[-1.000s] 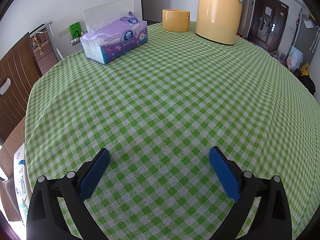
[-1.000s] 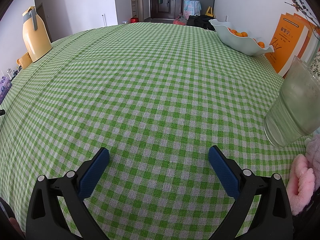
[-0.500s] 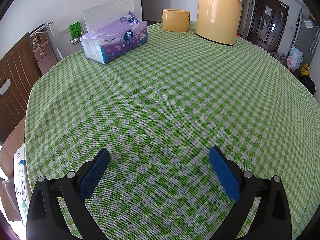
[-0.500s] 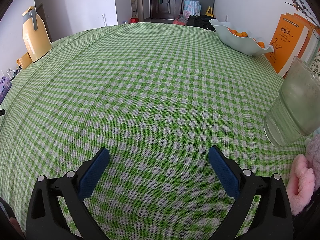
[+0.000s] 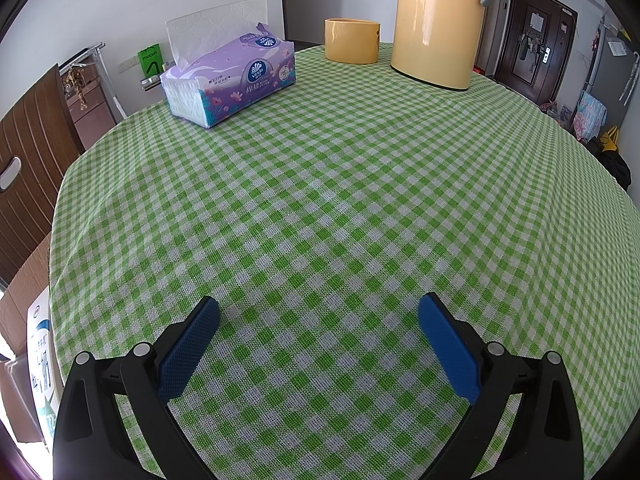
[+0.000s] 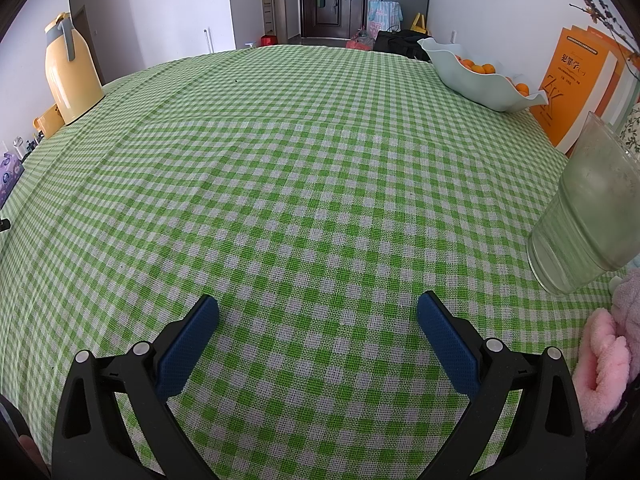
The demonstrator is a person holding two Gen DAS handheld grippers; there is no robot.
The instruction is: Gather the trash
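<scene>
1. Left wrist view is showing your left gripper (image 5: 318, 312) hovering low over the green checked tablecloth (image 5: 340, 184), jaws spread wide and gripping nothing.
2. Right wrist view is showing your right gripper (image 6: 318, 312) doing likewise: jaws wide apart, nothing between them.
3. You are looking at no trash in either view; where it lies, I cannot tell.
4. What is standing around the edges looks like household goods: tissue box (image 5: 230, 80), yellow jug (image 5: 438, 20), yellow cup (image 5: 352, 40), fruit bowl (image 6: 476, 80), plastic cup (image 6: 588, 212).
5. You are probably either finishing or not yet starting; nothing collectable is showing.
</scene>
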